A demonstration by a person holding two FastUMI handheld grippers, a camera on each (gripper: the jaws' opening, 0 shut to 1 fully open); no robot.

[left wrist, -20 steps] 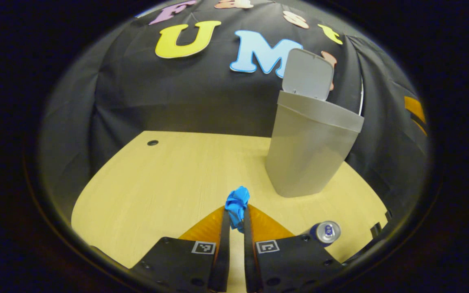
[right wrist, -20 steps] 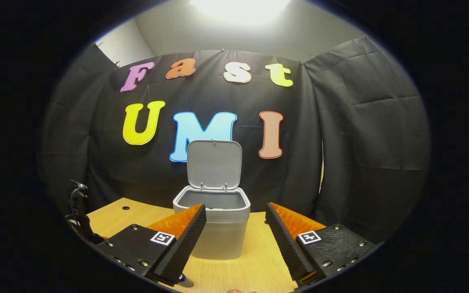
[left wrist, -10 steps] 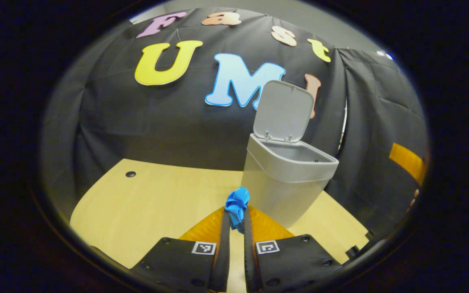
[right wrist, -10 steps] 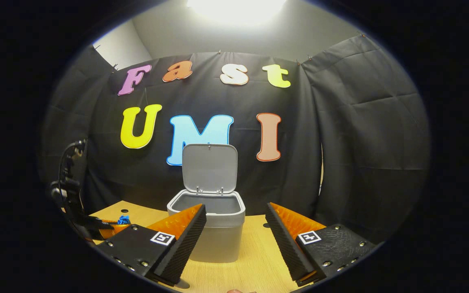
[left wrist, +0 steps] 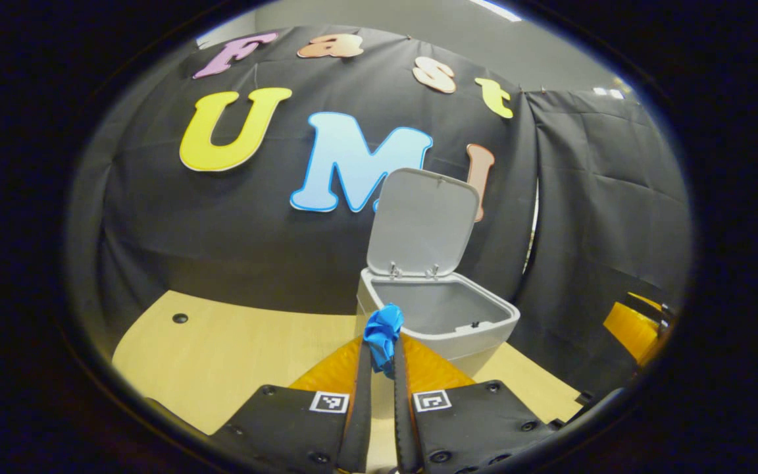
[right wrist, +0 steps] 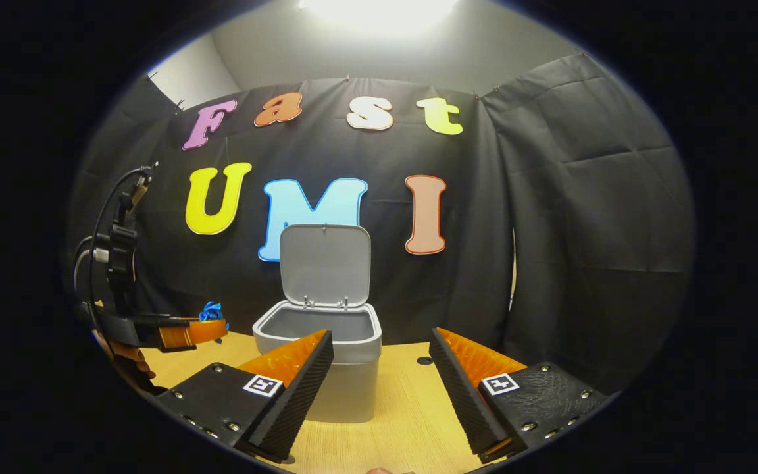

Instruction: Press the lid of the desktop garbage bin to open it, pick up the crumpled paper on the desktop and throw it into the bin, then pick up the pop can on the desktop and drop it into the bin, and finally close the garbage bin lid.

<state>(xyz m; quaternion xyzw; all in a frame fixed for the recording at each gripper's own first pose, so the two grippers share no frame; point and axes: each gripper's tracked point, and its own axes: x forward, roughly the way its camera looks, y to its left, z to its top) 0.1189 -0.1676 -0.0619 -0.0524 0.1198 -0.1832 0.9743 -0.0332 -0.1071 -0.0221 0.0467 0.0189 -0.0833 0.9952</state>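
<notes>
Black cloth walls close in a booth around a pale wooden desktop (left wrist: 234, 342).

Nearest in the left gripper view, at 6 o'clock, the left gripper (left wrist: 379, 352) has its two fingers pressed together on the crumpled paper (left wrist: 382, 329), a small bright blue wad poking up past the tips. Just beyond it, toward 1 o'clock, stands the grey garbage bin (left wrist: 441, 326). Its lid (left wrist: 422, 220) is tipped upright at the back, and the inside looks empty.

In the right gripper view, the right gripper (right wrist: 379, 368) hangs with its fingers wide apart and nothing between them, the bin straight ahead at 12 o'clock.

Judged from this, the lid is already open and the paper is lifted but not yet dropped in. The pop can and closing the lid are left.
</notes>
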